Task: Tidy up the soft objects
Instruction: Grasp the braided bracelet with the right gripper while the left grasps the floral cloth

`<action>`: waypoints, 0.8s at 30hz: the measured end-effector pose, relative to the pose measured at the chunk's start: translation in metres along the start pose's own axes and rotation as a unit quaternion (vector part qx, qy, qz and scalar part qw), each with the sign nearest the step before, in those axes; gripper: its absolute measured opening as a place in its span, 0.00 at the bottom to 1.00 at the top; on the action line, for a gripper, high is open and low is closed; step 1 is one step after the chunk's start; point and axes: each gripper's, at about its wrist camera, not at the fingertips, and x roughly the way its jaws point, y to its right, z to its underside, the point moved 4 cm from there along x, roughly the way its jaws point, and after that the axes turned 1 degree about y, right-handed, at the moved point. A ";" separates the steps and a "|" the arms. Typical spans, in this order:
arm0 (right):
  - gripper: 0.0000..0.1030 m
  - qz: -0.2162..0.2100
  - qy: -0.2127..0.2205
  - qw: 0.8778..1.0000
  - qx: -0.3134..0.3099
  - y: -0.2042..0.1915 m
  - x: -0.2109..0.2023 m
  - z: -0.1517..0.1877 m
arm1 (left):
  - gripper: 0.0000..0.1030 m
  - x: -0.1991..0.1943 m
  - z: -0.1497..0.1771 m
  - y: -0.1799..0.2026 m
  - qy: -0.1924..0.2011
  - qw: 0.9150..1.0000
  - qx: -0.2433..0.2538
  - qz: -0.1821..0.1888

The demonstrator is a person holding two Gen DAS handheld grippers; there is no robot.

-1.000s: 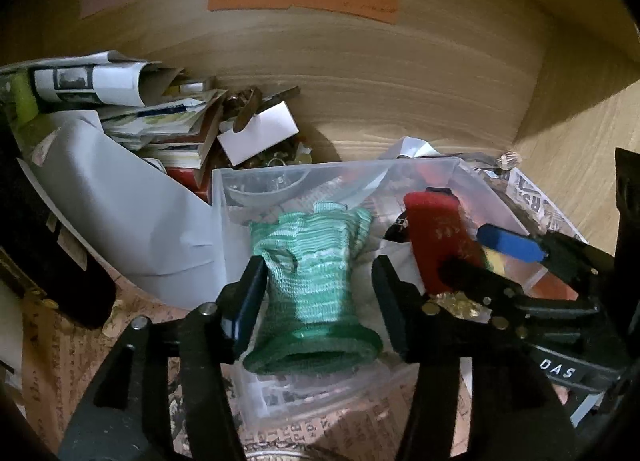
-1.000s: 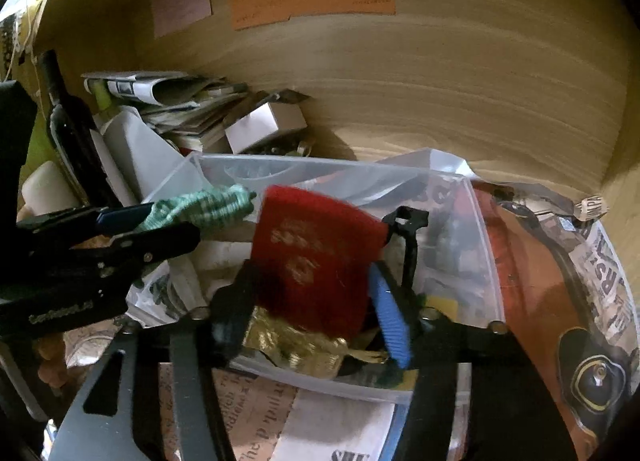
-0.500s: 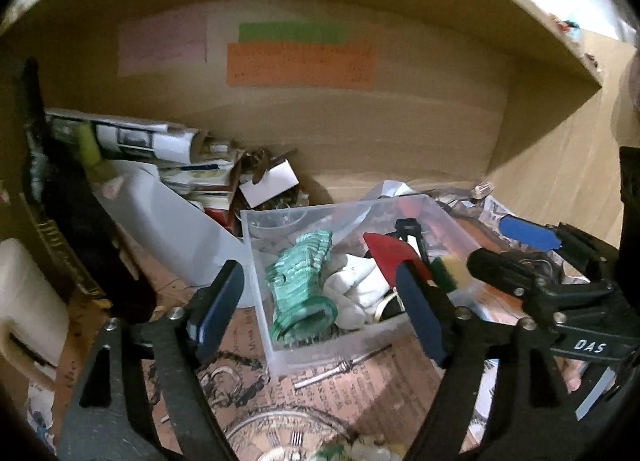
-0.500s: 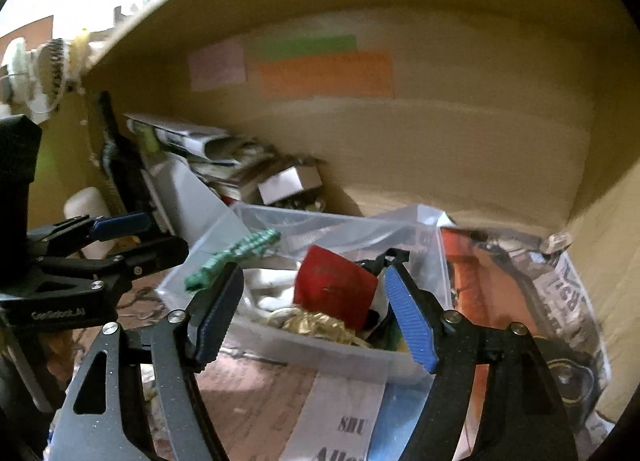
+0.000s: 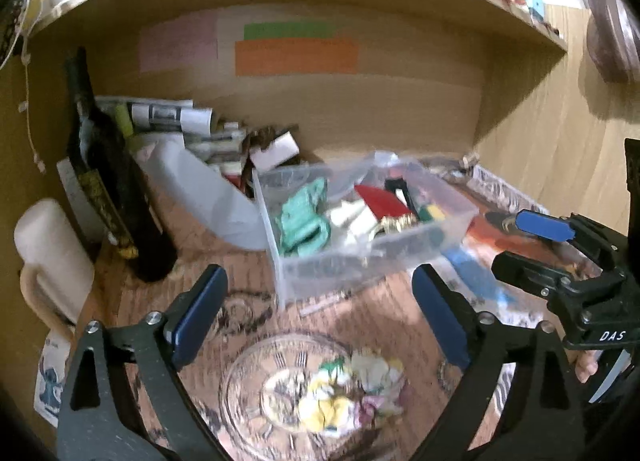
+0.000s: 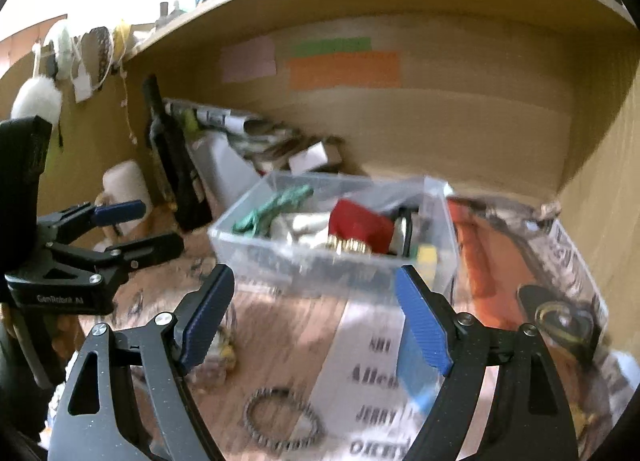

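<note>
A clear plastic bin (image 5: pixel 304 273) stands on the desk under a wooden shelf; it also shows in the right wrist view (image 6: pixel 248 249). In it lie a green knit glove (image 5: pixel 302 217) (image 6: pixel 272 205), a red cloth (image 5: pixel 380 201) (image 6: pixel 360 221), white soft items and a gold piece. My left gripper (image 5: pixel 320 301) is open and empty, drawn back in front of the bin. My right gripper (image 6: pixel 316 309) is open and empty, also short of the bin. Each gripper shows in the other's view, the right (image 5: pixel 560 245) and the left (image 6: pixel 120 229).
A dark bottle (image 5: pixel 116 189) and a white mug (image 5: pixel 52 261) stand at the left. Rolled papers and a small white box (image 5: pixel 276 149) pile up behind the bin. A glass dish (image 5: pixel 304 389) with flowers sits near me. A bead bracelet (image 6: pixel 280 421) and printed papers lie in front.
Both grippers have let go of the glove and the red cloth, opened wide and pulled back from the bin. The glove and cloth now lie in the bin.
</note>
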 end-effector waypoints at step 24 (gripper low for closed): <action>0.49 -0.032 -0.139 0.990 -0.022 -0.032 0.034 0.090 | 0.80 0.037 0.098 0.018 -0.116 0.993 -0.018 0.033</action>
